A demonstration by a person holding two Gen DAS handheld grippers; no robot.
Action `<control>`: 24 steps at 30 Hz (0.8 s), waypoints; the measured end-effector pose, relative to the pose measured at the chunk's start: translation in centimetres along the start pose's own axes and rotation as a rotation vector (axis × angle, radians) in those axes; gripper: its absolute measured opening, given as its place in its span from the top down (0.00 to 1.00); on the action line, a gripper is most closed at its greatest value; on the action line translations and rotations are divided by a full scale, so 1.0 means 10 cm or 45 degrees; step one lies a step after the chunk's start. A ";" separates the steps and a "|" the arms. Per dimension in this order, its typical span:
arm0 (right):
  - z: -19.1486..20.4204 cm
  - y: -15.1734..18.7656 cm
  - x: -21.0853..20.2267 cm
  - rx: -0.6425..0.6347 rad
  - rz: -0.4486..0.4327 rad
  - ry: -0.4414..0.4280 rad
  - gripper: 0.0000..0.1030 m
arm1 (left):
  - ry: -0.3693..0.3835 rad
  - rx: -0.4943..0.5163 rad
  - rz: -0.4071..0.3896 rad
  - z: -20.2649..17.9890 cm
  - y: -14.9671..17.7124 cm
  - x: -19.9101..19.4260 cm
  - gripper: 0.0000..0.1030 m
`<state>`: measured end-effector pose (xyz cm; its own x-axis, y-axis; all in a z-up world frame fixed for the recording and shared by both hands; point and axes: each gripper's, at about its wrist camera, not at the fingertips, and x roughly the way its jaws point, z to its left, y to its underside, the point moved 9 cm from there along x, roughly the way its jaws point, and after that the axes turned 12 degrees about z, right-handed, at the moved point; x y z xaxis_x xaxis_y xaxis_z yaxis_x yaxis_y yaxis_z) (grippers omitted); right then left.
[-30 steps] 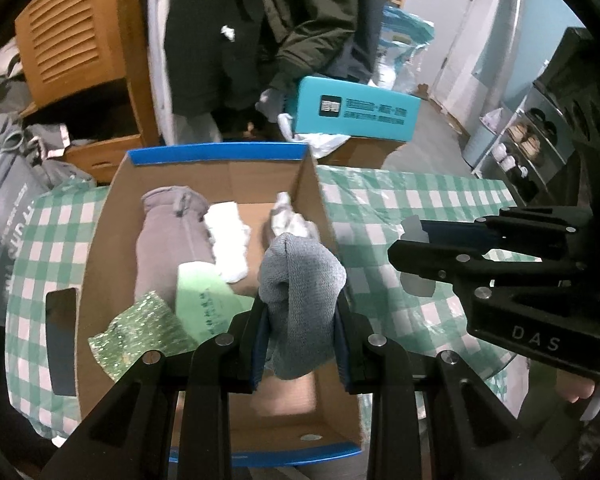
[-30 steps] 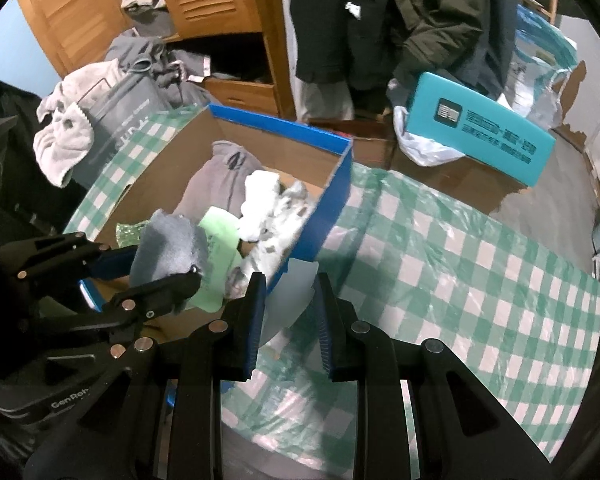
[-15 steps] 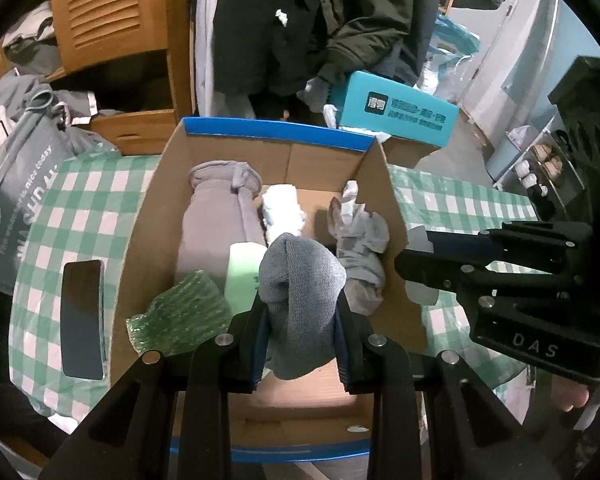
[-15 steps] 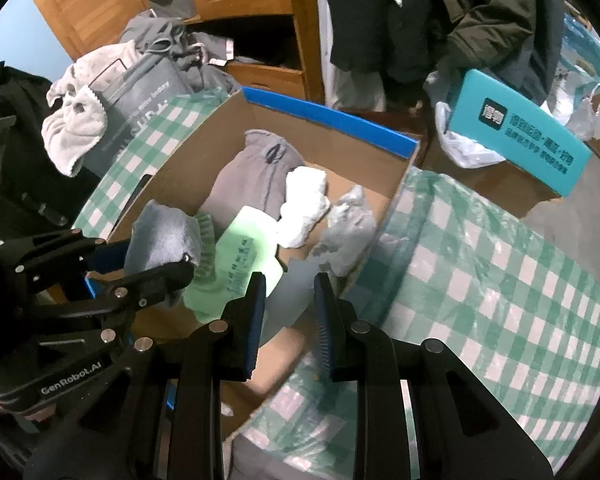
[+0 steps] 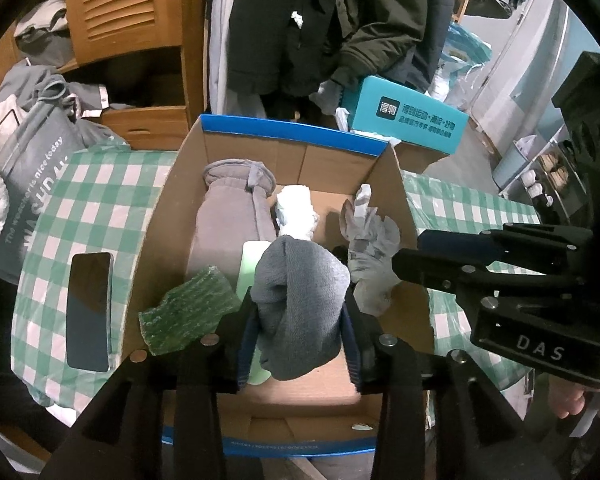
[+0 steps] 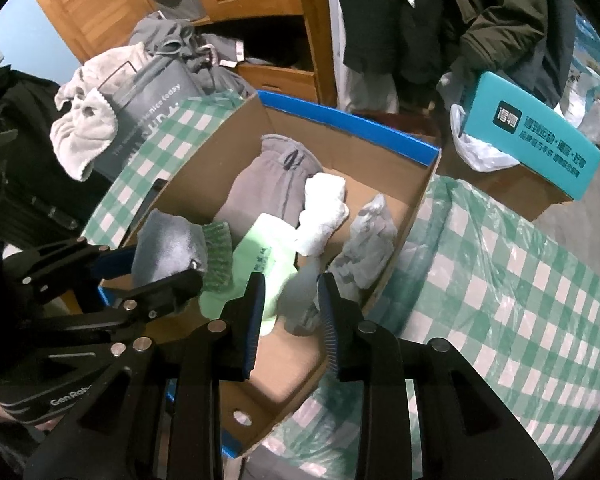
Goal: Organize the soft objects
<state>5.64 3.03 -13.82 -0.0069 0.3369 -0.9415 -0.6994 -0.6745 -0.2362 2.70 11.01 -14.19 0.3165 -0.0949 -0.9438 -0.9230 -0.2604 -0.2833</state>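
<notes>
An open cardboard box (image 5: 292,134) with a blue rim holds a grey-brown rolled garment (image 5: 228,220), a white cloth (image 5: 296,208), a patterned grey cloth (image 5: 368,232), a pale green packet (image 6: 268,252) and green bubble wrap (image 5: 188,312). My left gripper (image 5: 300,308) hangs over the box's near end. Its jaws are opening, with the pads still against a bunched grey cloth (image 5: 300,280). To its right, my right gripper (image 6: 292,292) is also over the box with its jaws opening. A blurred pale piece (image 6: 300,300) sits loose between them.
The box stands on a green checked tablecloth (image 5: 100,200), with a dark phone (image 5: 89,310) to its left. A grey tote bag (image 5: 28,184) lies further left. Behind the box are a teal box (image 5: 408,120), a wooden cabinet (image 5: 132,4) and hanging dark coats (image 5: 320,20).
Both grippers have come in over the box's inside. The left jaws stand wider around the grey cloth. The right jaws have parted and the pale piece has slipped lower between them.
</notes>
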 end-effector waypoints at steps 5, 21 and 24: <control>0.01 -0.01 -0.09 0.000 -0.032 -0.007 0.57 | -0.018 -0.009 -0.013 0.01 0.01 -0.04 0.47; -0.32 0.13 -0.57 0.106 -0.159 0.079 0.34 | -0.018 0.020 -0.137 -0.24 -0.06 -0.42 0.21; -0.39 0.19 -0.65 0.131 -0.178 0.084 0.33 | -0.022 0.036 -0.151 -0.30 -0.06 -0.46 0.20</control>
<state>7.16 -2.97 -9.06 0.1401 0.3767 -0.9157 -0.7596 -0.5523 -0.3434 2.46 8.76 -9.17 0.4199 -0.0481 -0.9063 -0.8852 -0.2418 -0.3973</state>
